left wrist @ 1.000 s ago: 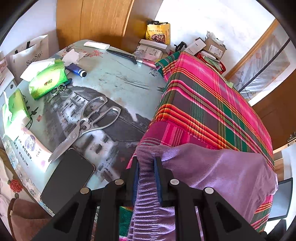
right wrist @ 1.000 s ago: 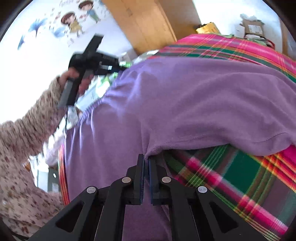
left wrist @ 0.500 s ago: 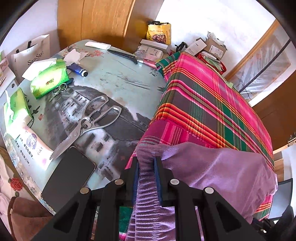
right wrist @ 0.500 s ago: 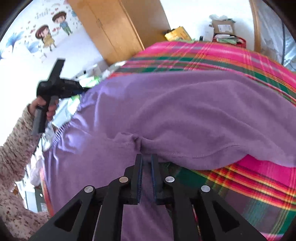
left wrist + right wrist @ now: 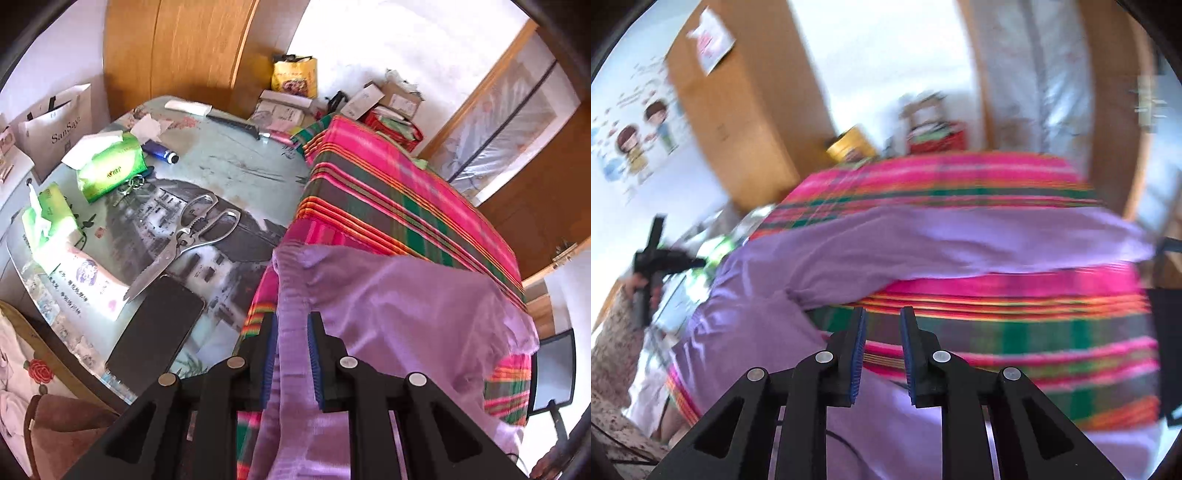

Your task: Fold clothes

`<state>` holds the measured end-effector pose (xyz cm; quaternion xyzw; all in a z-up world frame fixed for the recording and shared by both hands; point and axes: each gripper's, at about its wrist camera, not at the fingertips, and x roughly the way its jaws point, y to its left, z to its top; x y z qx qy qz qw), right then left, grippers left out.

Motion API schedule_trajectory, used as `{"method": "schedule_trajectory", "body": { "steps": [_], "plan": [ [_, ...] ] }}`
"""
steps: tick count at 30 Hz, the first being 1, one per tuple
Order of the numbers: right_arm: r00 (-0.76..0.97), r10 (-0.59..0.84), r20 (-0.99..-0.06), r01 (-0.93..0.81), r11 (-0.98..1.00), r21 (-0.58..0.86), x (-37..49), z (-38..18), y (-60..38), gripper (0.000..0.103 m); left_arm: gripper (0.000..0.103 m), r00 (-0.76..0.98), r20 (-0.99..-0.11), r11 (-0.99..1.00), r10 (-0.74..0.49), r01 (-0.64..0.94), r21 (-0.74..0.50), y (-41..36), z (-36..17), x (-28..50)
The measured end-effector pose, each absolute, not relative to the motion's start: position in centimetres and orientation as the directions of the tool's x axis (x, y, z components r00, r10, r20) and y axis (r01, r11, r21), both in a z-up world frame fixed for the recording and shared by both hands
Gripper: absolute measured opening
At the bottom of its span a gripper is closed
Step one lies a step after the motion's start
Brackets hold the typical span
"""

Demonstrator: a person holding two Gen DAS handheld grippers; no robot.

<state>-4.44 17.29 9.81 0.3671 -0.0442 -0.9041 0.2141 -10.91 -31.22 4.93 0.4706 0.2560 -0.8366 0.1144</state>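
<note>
A purple garment point(image 5: 406, 302) lies spread over a pink and green plaid cloth point(image 5: 388, 192) on the table. My left gripper point(image 5: 291, 321) is shut on its gathered waistband at the near left corner of the plaid cloth. In the blurred right wrist view, my right gripper point(image 5: 882, 317) is open, with only the plaid cloth point(image 5: 1034, 332) showing between its fingers. The purple garment point(image 5: 923, 240) lies just beyond and to the left of it. A person's hand in a speckled sleeve holds the left gripper point(image 5: 661, 258) at the far left.
Left of the plaid cloth, the printed table top point(image 5: 229, 155) holds metal scissors point(image 5: 188, 236), a black phone point(image 5: 155, 328), green tissue packs point(image 5: 110, 166) and a knife point(image 5: 236, 123). Boxes point(image 5: 388, 99) are piled at the far edge. A white paper bag point(image 5: 59, 129) stands at left.
My right gripper has opened and let go of the purple garment's edge, and its view has swung up and away. The left gripper has stayed shut on the waistband, almost still.
</note>
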Motion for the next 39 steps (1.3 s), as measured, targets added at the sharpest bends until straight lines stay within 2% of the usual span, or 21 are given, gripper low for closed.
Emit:
{"method": "schedule_trajectory", "body": {
  "steps": [5, 9, 15, 21, 26, 27, 30, 35, 39],
  "plan": [
    [-0.755, -0.288, -0.589, 0.245, -0.957, 0.153, 1.9, 13.8, 21.9, 0.021, 0.017, -0.535, -0.841, -0.875, 0.083, 0.364, -0.319, -28.4, 6.7, -6.5],
    [-0.760, -0.241, -0.603, 0.236, -0.968, 0.090, 5.3, 13.2, 22.4, 0.023, 0.022, -0.523, -0.848, -0.917, 0.090, 0.289, -0.276, -24.5, 6.5, -2.6],
    [-0.620, -0.343, -0.705, 0.383, -0.917, 0.110, 7.4, 6.2, 16.8, 0.023, 0.022, -0.430, -0.894, -0.973, 0.124, 0.126, -0.196, -17.2, 3.5, 1.1],
    [-0.494, -0.467, -0.734, 0.577, -0.807, 0.126, 9.9, 2.7, 10.3, 0.023, 0.022, -0.511, -0.858, -0.998, 0.046, -0.069, -0.012, -10.7, 2.7, 4.1],
    [-0.473, -0.413, -0.778, 0.659, -0.752, -0.001, 11.1, 0.8, 6.5, 0.023, 0.022, -0.531, -0.847, -0.969, 0.019, -0.217, 0.115, -6.3, 1.4, 4.9],
    [-0.479, -0.397, -0.783, 0.660, -0.751, -0.022, 11.2, 0.6, 6.4, 0.025, 0.022, -0.534, -0.845, -0.960, 0.008, -0.241, 0.143, -5.6, 1.1, 4.9],
    [-0.496, -0.350, -0.795, 0.659, -0.747, -0.083, 11.6, 0.1, 6.1, 0.044, 0.022, -0.565, -0.824, -0.930, -0.034, -0.283, 0.233, -3.6, 0.5, 5.1],
    [-0.522, -0.276, -0.807, 0.653, -0.738, -0.170, 12.0, -0.7, 5.7, 0.044, 0.022, -0.579, -0.815, -0.903, -0.010, -0.345, 0.257, -1.6, 0.1, 4.5],
    [-0.513, -0.287, -0.809, 0.637, -0.759, -0.134, 11.1, -0.8, 6.3, 0.044, 0.022, -0.581, -0.814, -0.892, -0.008, -0.364, 0.268, -1.1, 0.1, 3.7]
  ]
}}
